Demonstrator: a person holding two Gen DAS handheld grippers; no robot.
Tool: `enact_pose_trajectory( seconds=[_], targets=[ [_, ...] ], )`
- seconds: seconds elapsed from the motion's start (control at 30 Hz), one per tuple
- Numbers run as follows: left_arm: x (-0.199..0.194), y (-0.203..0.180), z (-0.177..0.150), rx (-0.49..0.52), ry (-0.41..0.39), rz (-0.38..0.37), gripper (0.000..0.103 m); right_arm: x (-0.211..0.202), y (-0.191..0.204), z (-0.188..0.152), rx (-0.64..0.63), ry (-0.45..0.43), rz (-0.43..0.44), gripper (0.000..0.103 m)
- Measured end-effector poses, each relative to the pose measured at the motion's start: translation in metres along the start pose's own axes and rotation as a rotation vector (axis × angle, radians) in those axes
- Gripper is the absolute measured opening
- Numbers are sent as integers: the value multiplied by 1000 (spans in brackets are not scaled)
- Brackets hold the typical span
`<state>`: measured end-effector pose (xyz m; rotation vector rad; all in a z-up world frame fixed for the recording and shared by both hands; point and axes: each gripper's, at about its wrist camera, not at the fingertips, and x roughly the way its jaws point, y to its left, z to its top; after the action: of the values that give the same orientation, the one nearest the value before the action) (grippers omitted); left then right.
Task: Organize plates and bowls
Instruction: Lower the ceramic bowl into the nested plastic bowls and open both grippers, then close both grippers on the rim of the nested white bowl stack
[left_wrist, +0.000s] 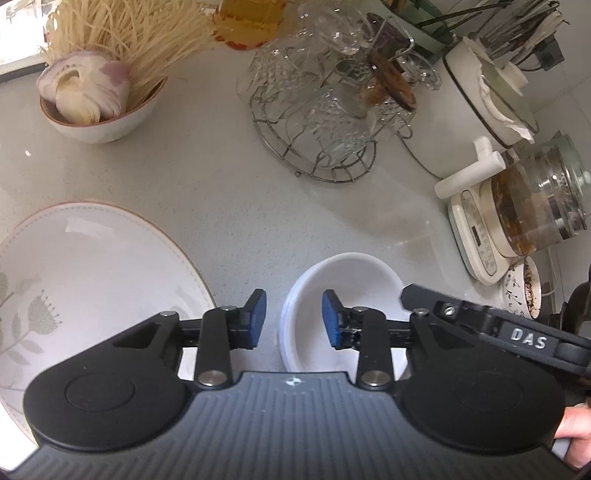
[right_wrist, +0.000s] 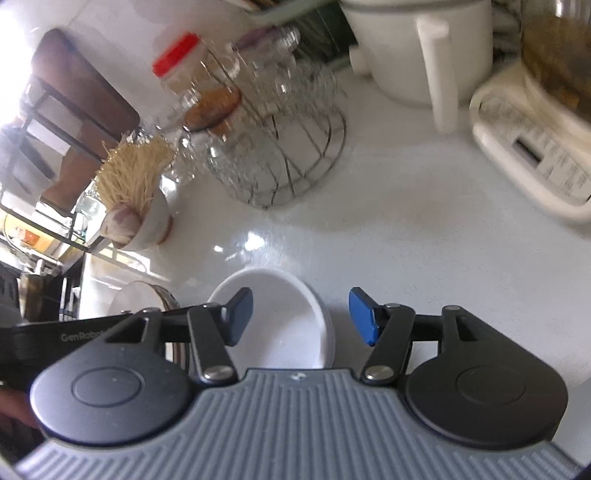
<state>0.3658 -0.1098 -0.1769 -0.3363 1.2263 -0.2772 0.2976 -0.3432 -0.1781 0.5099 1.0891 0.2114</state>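
Observation:
A stack of white bowls (left_wrist: 354, 291) sits on the pale counter just ahead of both grippers. My left gripper (left_wrist: 294, 317) is open and straddles the stack's left rim: one blue pad is outside it, the other over the hollow, and neither presses. In the right wrist view my right gripper (right_wrist: 303, 315) is open across the right rim of the same bowls (right_wrist: 284, 314), its left pad inside and its right pad outside. A large oval plate (left_wrist: 92, 266) with a leaf pattern lies to the left of the bowls.
Behind stand a bowl of garlic and dry noodles (left_wrist: 92, 110), a wire rack of glass cups (left_wrist: 325, 110), a white lidded pot (left_wrist: 476, 110), a glass kettle on its base (left_wrist: 535, 206) and a small patterned cup (left_wrist: 524, 291).

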Motion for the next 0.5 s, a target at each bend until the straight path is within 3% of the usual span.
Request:
enact_pose_trajectory(
  seconds=[0.27, 0.5],
  targets=[
    [7, 1, -6, 0, 15, -3, 42, 32, -20, -10, 120, 112, 24, 58],
    [9, -3, -9, 18, 32, 2, 43, 36, -23, -17, 150, 136, 35, 39]
  ],
)
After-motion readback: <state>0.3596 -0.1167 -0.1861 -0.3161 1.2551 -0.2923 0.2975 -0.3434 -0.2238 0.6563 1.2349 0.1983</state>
